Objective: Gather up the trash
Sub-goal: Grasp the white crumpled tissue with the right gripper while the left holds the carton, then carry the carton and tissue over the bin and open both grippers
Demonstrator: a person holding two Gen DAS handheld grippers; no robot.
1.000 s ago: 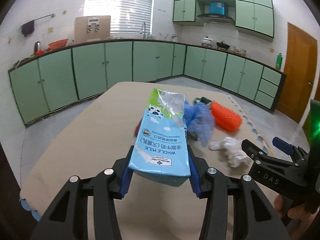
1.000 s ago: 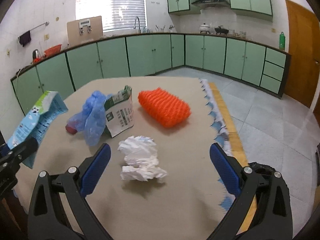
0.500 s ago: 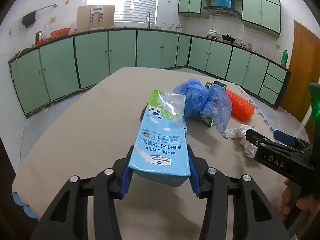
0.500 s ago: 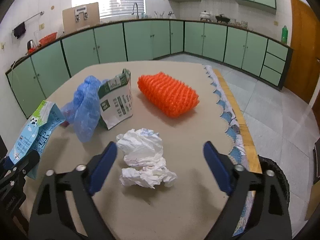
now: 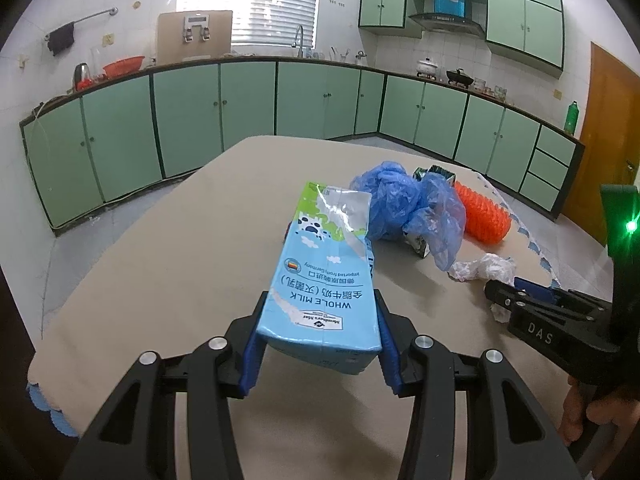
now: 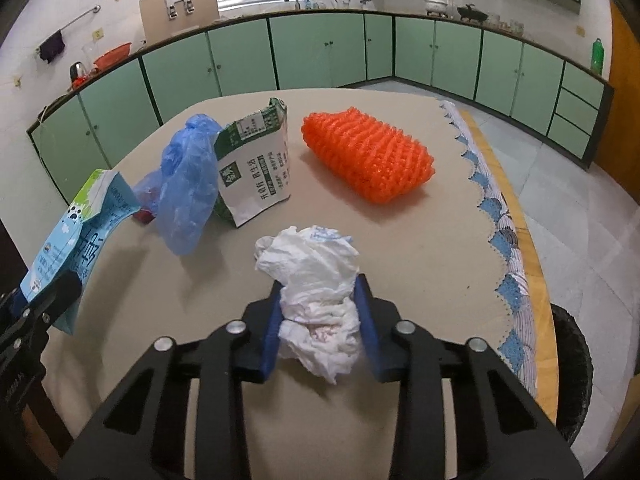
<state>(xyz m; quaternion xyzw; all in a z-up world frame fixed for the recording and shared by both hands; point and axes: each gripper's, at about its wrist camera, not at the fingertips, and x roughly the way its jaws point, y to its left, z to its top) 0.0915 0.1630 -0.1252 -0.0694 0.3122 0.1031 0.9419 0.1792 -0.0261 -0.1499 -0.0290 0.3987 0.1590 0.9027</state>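
My left gripper (image 5: 319,300) is shut on the bottom end of a light blue whole-milk carton (image 5: 324,264), held just above the beige table (image 5: 180,264). In the right wrist view the same milk carton (image 6: 76,232) shows at the far left. My right gripper (image 6: 319,285) is closing on a crumpled white paper (image 6: 312,256) that lies on the table; the blue pads (image 6: 273,320) squeeze the wad's near half from both sides. In the left wrist view the white paper (image 5: 486,268) sits at the right gripper's tip.
Beyond the paper lie a blue plastic bag (image 6: 186,184), an opened green-and-white carton (image 6: 256,168) and an orange foam net (image 6: 368,156). A small red item (image 6: 144,216) peeks from under the bag. The scalloped table edge (image 6: 508,248) runs along the right, with a black bin (image 6: 572,360) below.
The right gripper moved down and forward over the white paper and its wide jaws closed onto it. The left gripper kept its hold on the milk carton, almost still.
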